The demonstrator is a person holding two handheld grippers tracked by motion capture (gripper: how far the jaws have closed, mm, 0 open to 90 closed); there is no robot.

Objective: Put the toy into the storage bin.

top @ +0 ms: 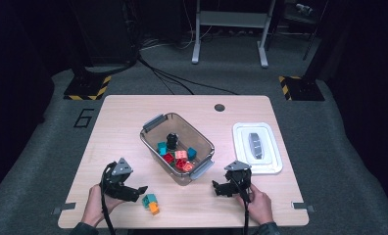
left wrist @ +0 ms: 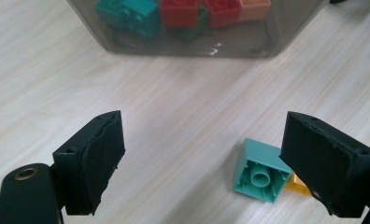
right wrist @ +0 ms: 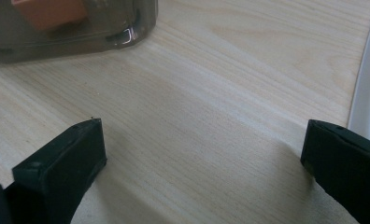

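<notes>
Left tool (top: pixel 142 189) is held wide open over the counter (top: pixel 133 112), nothing gripped. The teal block (left wrist: pixel 260 171) is seen lying tipped, hollow underside showing, just beside the tool's right-hand jaw, with an orange block (top: pixel 154 208) touching it behind. Both lie on the counter in front of the clear bin (top: pixel 198 131). Right tool (top: pixel 215 185) is likewise wide open and empty.

Block is judged light, rigid, smooth-sided; a grip across two flat opposite walls is advised.

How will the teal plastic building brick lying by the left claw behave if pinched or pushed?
The teal plastic building brick looks rigid and hollow, so probably light. It lies tipped over, underside showing, so it shouldn't roll. Smooth faces on the pale wooden table suggest it would slide when nudged.
</notes>
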